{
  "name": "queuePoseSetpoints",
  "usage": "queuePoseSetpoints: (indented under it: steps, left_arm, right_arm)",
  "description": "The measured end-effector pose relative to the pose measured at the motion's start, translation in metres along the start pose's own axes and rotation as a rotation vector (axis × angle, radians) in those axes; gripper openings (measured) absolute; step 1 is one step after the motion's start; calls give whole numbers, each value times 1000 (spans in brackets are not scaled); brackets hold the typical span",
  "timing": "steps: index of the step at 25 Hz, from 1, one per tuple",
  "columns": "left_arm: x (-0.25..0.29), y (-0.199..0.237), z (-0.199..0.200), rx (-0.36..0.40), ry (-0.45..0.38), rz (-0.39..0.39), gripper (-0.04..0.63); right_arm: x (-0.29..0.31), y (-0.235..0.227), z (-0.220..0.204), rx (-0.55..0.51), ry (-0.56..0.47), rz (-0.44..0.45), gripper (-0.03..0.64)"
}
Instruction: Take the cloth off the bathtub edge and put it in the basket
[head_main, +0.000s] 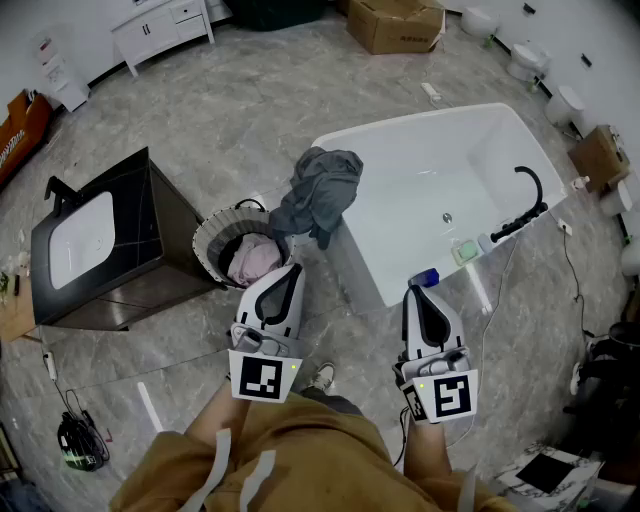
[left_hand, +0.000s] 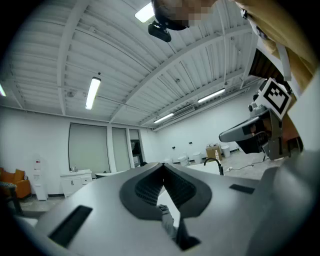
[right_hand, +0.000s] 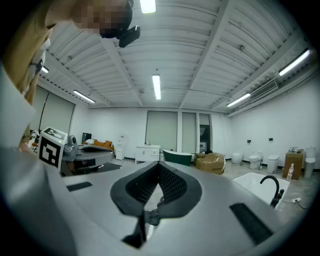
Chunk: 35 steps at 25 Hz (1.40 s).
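A grey cloth (head_main: 318, 190) hangs in a heap over the left corner of the white bathtub (head_main: 400, 250). Just left of it on the floor stands a round woven basket (head_main: 207, 237) with a pink cloth (head_main: 255, 258) inside. My left gripper (head_main: 292, 268) is shut and empty, its tip near the basket's right side and below the grey cloth. My right gripper (head_main: 413, 292) is also shut and empty, by the tub's near edge. In the left gripper view the jaws (left_hand: 162, 166) meet with nothing between them. The right gripper view shows the same (right_hand: 159, 164). Both cameras point upward and neither shows the cloth.
A black vanity with a white sink (head_main: 90, 250) stands left of the basket. On the tub's right rim is a black faucet (head_main: 530, 195). A cardboard box (head_main: 395, 22), a white cabinet (head_main: 160, 25) and toilets (head_main: 525, 60) line the far walls. My shoe (head_main: 322, 377) is on the marble floor.
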<state>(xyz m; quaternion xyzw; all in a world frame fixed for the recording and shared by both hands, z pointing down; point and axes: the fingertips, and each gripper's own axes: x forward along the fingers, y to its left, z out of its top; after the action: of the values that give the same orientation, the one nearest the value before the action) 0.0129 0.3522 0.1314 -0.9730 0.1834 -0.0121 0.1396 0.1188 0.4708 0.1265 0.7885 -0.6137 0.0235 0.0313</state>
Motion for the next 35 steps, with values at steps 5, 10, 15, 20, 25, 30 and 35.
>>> queuePoseSetpoints:
  steps: [5,10,15,20,25,30,35]
  left_arm:
    - [17,-15,6,15,-3,4,3]
    - [18,-5,12,93,-22,23,3]
    - [12,6,10,118,-14,60,3]
    - [14,6,9,113,-15,82,3]
    - [18,16,6,113,-23,78,3]
    - [34,50,-23,74,-6,73,3]
    - [79,97,-45,37,-10,40,3]
  right_arm:
    - [0,-24,1,-17,-13,11,5]
    - [7,-24,13,26,-74,39,5]
    - [12,-20,18,-33,-75,48,5]
    - [14,-21,21,-42,-82,64,5]
    - [26,-17,17,-44,-66,64,5]
    - [71,-8,5,-49,-23,63,5]
    - [143,-6,6,-39,-6,55,5]
